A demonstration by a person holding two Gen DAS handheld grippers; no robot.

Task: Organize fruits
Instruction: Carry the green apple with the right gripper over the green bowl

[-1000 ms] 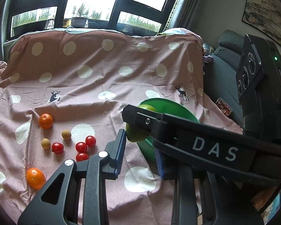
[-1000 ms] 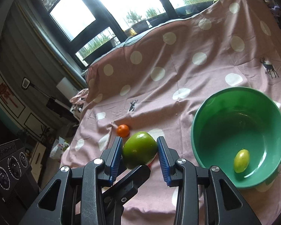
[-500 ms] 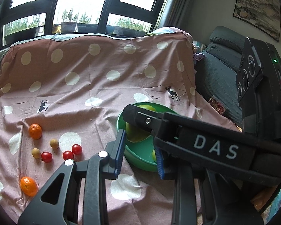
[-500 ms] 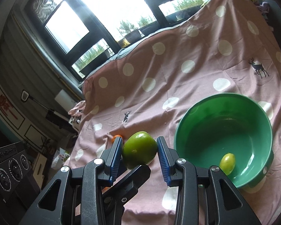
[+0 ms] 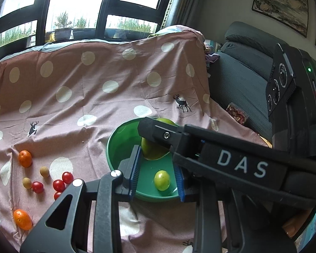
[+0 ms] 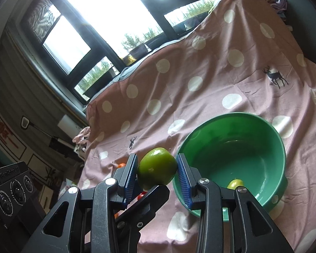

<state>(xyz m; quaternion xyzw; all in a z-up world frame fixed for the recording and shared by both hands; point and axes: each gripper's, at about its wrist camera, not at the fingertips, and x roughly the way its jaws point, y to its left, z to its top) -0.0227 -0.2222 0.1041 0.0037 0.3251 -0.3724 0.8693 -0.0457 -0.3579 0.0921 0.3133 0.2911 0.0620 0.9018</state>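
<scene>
The right tongs (image 6: 157,174) have carried the big green fruit (image 6: 157,169) closer in over the last second, and the green bowl (image 6: 263,124) has slid from well off to the side to right beside the grip! In the left wrist view that fruit (image 5: 155,147) now hangs above the bowl's far half, where a moment ago it was short of the rim.

The right tongs are clamped on the fruit, blue pads pressing both flanks. The left tongs (image 5: 157,171) stand apart and carry nothing, hovering at the bowl's (image 5: 111,147) near edge.

This looks like the drop-off step: fruit lifted, nearly placed. The next move should call for lowering into the bowl, then letting the pads spread. From the right wrist camera the fruit sits at about 9 o'clock of the bowl, so a little more travel toward the centre may be wise.

The fruit is round, glossy, a mottled yellow-green, and wide enough to fill the gap between the pads. It seems firm, with no sagging in the grip.

Outward now: a small yellow-green fruit (image 5: 162,180) already lies in the bowl at 6 o'clock. On the pink spotted cloth (image 5: 84,109) at 9 o'clock of the bowl wait the cherry tomatoes (image 5: 59,185), two small tan fruits (image 5: 44,171) and two oranges (image 5: 25,158). Plenty left to gather!
</scene>
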